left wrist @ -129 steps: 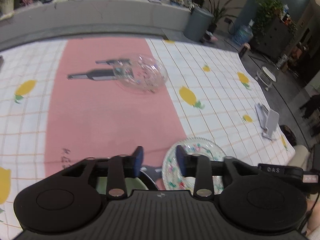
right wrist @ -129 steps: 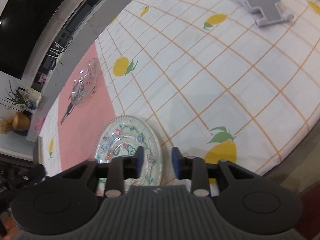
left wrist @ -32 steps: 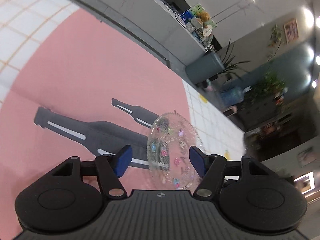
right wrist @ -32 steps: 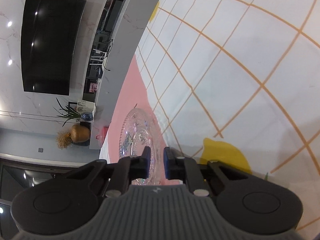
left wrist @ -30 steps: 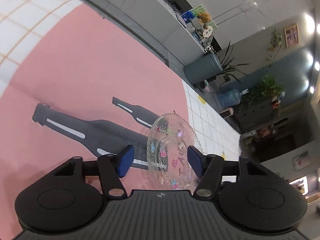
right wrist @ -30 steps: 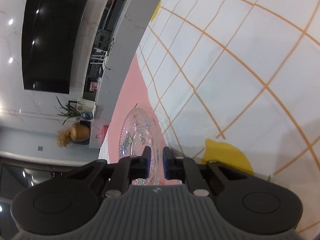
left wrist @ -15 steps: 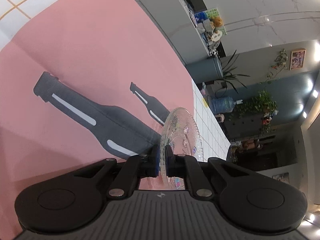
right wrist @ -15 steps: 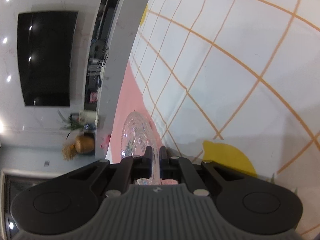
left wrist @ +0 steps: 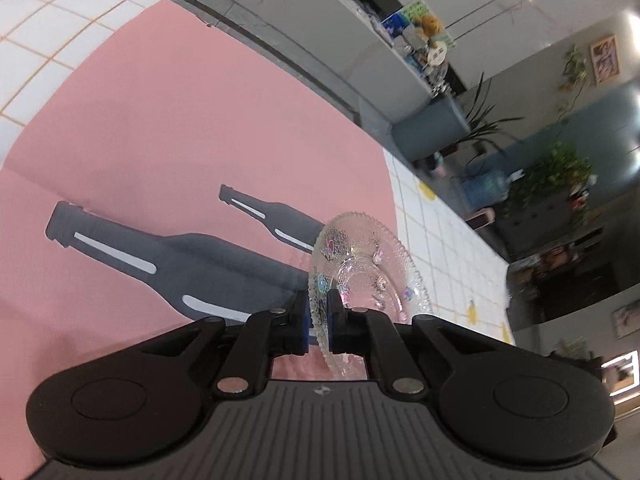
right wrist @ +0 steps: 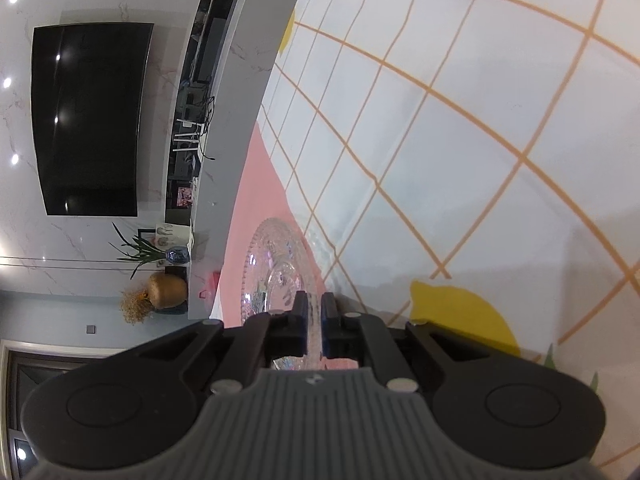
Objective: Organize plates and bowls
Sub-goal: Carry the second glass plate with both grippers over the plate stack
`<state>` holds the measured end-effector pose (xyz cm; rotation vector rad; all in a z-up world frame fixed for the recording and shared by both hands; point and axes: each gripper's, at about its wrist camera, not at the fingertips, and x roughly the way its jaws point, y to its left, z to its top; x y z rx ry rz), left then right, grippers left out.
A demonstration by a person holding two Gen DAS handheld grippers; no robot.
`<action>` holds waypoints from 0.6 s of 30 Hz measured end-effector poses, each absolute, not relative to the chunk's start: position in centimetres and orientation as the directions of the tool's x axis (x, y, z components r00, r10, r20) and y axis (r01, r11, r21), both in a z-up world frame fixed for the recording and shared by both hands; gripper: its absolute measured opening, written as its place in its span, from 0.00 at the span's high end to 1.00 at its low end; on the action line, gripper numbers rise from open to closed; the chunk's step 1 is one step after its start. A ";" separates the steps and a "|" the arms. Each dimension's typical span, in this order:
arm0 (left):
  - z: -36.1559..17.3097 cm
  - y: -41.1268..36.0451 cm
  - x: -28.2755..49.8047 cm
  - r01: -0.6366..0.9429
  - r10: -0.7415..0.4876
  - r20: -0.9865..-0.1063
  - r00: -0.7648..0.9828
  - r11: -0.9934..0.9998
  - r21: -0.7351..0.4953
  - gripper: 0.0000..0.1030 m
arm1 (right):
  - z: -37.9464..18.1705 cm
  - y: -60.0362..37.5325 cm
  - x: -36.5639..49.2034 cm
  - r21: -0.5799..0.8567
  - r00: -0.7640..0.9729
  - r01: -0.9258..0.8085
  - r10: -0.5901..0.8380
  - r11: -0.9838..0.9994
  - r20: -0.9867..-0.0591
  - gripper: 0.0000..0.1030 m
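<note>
While the left tool (left wrist: 318, 322) pinches the rim of the glass dish (left wrist: 362, 276) at lower centre, tilted on edge above the pink cloth (left wrist: 192, 128), the right tool (right wrist: 314, 322) clamps its opposite rim.

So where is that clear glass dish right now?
The glass dish is pinched at its rim by both tools, left tool and right tool, above the pink strip with printed bottles.
</note>
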<state>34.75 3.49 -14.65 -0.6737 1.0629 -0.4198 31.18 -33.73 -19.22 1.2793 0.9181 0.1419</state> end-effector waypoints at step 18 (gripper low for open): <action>-8.5 2.1 31.6 0.052 -0.591 -0.672 0.445 0.767 -0.640 0.89 | -13.4 -33.6 28.1 0.887 0.658 0.305 0.597 0.348 -0.460 0.95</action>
